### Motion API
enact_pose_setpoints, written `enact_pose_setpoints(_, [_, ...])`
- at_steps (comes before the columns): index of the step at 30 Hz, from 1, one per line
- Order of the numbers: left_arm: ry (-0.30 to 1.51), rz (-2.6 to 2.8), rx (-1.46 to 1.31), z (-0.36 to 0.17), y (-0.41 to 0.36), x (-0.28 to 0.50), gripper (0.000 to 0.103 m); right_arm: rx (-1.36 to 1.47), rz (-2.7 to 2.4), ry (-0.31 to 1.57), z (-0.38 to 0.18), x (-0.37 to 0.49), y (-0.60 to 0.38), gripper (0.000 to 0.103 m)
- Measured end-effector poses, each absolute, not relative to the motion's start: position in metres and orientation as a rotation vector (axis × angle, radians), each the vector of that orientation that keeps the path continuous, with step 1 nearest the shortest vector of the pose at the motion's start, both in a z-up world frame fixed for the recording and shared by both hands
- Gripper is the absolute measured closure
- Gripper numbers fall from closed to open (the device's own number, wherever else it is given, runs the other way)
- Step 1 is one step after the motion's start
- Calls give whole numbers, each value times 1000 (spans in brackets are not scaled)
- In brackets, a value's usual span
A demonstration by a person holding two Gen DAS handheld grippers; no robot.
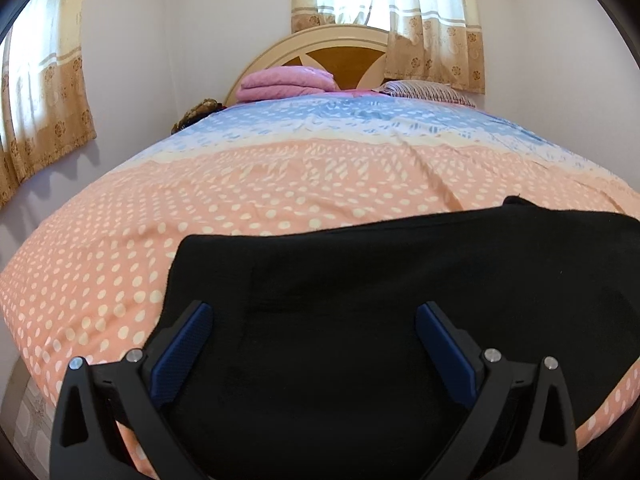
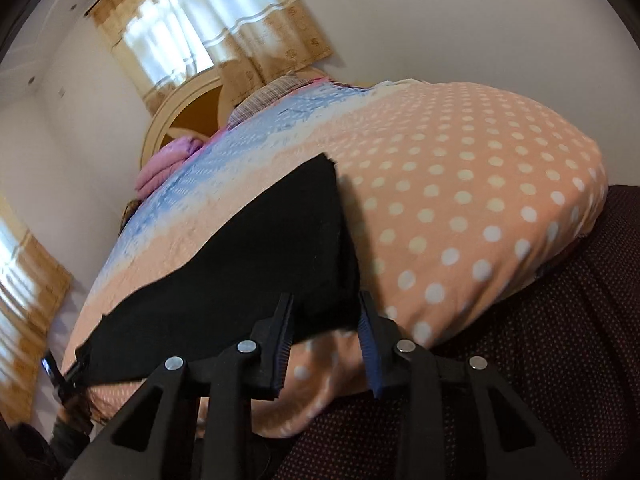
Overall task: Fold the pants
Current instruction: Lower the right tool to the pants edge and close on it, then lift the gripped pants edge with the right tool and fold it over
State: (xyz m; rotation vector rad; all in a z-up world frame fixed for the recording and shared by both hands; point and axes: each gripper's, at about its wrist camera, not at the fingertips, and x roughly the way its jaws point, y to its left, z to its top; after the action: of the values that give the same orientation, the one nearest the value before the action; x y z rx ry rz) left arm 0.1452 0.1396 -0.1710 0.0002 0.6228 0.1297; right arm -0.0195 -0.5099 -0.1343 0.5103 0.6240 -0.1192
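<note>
Pants (image 1: pixel 360 300) lie on bedspread (image 1: pixel 200 192), both grippers' fingers (image 1: pixel 188 344) parted.

- Home bedroom, lived-in.
- Bed (image 1: pixel 280 184) fills the view ahead of the fingers; peach polka-dot & blue patterned cover.
- Arched cream/wood headboard (image 1: pixel 344 56) far beyond the fingertips, against a plain white wall.
- Folded pink blanket (image 1: pixel 286 82) & striped pillow (image 1: pixel 424 90) at the head end, just before the headboard.
- Beige floral curtains (image 1: pixel 400 8) over a window above the headboard; 2nd curtained window (image 1: pixel 40 80) off to the left of the fingers.
</note>
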Motion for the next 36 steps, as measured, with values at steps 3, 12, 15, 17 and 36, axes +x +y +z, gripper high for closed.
enact_pose_setpoints(3, [609,142,-23,-160,139,139,0,564,-103,592,-131,-24,-519,70])
enact_pose_setpoints(12, [551,-54,-18,-118,77,137,0,602,-126,485,-111,-33,-532,56])
enact_pose_setpoints(15, [578,-99,-3,-120,51,145,0,596,-138,502,-113,-19,-529,56])
enact_pose_setpoints(17, [595,-135,27,-123,30,149,0,603,-125,502,-114,-12,-526,56])
enact_pose_setpoints(36, [756,-152,49,-156,-2,162,0,551,-151,557,-128,6,-518,56])
